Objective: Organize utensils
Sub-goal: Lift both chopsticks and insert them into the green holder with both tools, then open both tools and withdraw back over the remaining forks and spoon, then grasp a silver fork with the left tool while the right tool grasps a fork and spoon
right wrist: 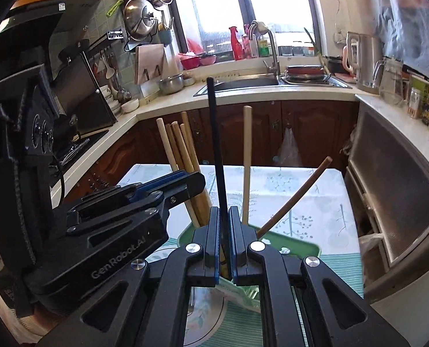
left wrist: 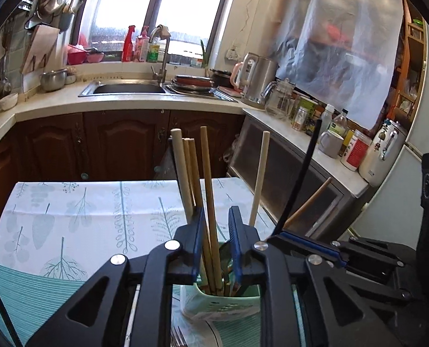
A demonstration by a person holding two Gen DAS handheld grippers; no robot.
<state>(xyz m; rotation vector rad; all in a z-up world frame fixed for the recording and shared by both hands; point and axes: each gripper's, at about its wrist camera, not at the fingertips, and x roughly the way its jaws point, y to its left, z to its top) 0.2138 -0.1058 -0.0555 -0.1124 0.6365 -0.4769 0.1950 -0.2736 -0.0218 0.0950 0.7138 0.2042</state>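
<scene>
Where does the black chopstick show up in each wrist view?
Left wrist: the black chopstick rises right of centre, slanting up from the right gripper.
Right wrist: the black chopstick stands at centre, clamped between the right gripper pads.
Shared landmark: the faucet at the window sink.

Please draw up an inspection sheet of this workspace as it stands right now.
Surface: table under a leaf-print cloth, with a striped green band nearest the cameras.
Job's things: green holder with several wooden chopsticks standing in it; one black chopstick upright.
Clutter: fork tines at the bottom edge of the left wrist view.
Grippers: left tongs slightly apart around two wooden chopsticks, pads clear of them; right tongs shut on the black chopstick.
Cables: thin black cable at left.
Surroundings: sink, kettle, hanging pans, window.
</scene>
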